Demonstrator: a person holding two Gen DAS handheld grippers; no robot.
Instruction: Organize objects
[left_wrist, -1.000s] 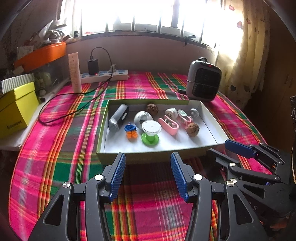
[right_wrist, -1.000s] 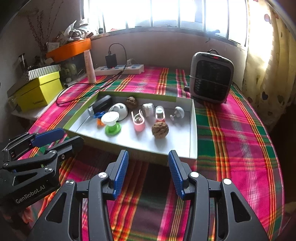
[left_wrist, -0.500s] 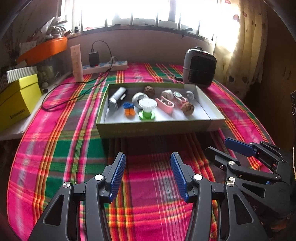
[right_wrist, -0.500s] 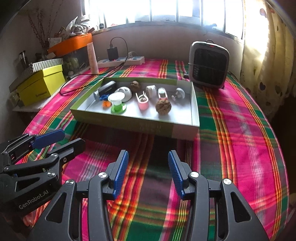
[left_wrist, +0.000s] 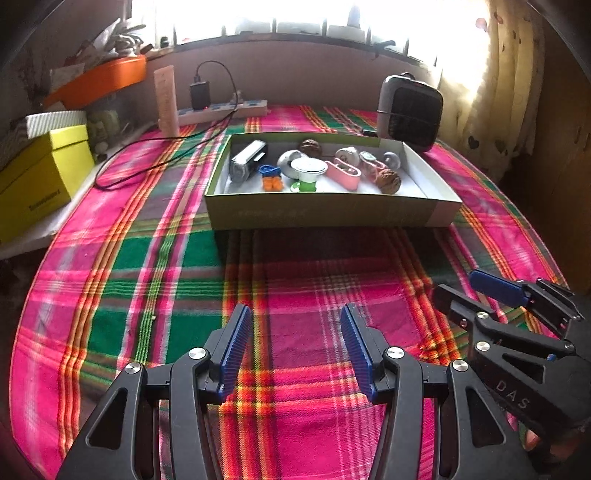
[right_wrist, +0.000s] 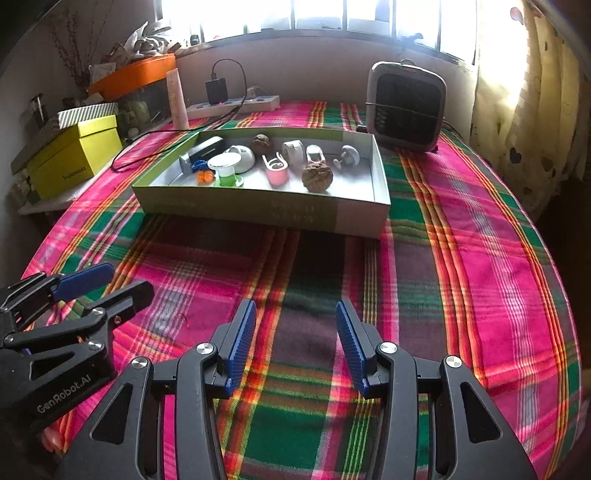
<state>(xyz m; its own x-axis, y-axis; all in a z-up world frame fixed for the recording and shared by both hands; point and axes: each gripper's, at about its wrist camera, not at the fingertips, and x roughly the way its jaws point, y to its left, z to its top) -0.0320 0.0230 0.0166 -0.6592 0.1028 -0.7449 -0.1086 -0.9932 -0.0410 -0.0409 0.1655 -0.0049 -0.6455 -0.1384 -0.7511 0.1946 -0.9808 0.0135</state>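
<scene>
A shallow green-sided box (left_wrist: 325, 216) (right_wrist: 258, 205) stands on the plaid cloth at mid-table. Inside lie several small things: a green-and-white spool (left_wrist: 308, 173) (right_wrist: 225, 168), a pink holder (left_wrist: 343, 173) (right_wrist: 277, 173), a walnut (left_wrist: 388, 181) (right_wrist: 317, 177), a second walnut (left_wrist: 310, 147) (right_wrist: 261, 142), a grey gadget (left_wrist: 247, 160), and a blue-and-orange toy (left_wrist: 271, 177). My left gripper (left_wrist: 295, 347) is open and empty, well short of the box. My right gripper (right_wrist: 295, 339) is open and empty, also short of the box.
A small heater (left_wrist: 410, 110) (right_wrist: 404, 105) stands behind the box at right. A power strip (left_wrist: 221, 110) with a charger and black cable lies at the back. A yellow box (left_wrist: 37, 184) (right_wrist: 74, 155) sits at the left edge. A curtain hangs at right.
Both grippers have pulled back from the box toward the table's near edge. The box now sits farther away in both views. Both grippers stayed open.
</scene>
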